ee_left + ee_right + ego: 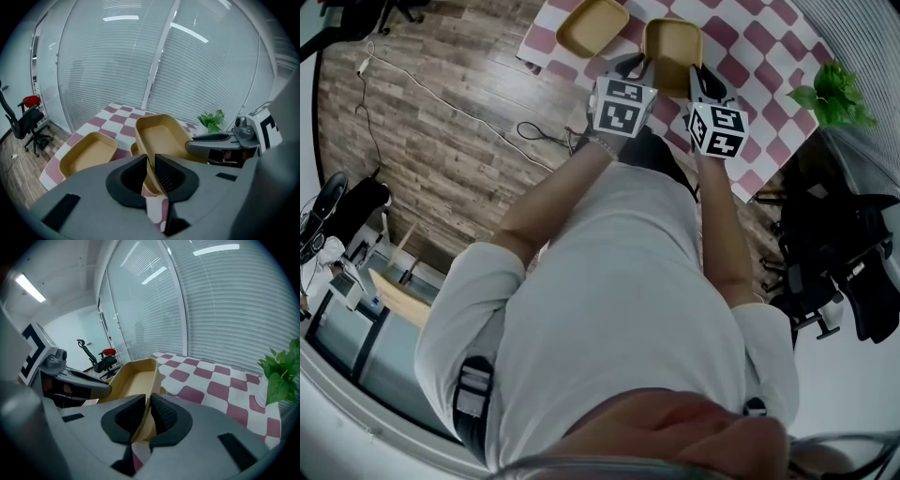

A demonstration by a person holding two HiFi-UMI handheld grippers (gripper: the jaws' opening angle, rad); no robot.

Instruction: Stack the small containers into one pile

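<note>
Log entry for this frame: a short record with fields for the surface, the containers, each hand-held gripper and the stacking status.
surface: pink-and-white checked tablecloth
held item: tan rectangular plastic container, tilted
left hand-held gripper: shut on one side wall of it
right hand-held gripper: shut on the opposite wall
other container: second tan container, on the cloth, apart from the held one
nearby: green leafy plant
status: not yet stacked

We note a pink-and-white checked cloth [764, 52] covering the table, with a green plant [836, 94] at its right side. A white cable [422, 89] trails across the wooden floor [441, 159]. A black office chair [27, 123] stands near the blind-covered glass wall [103, 70].
</note>
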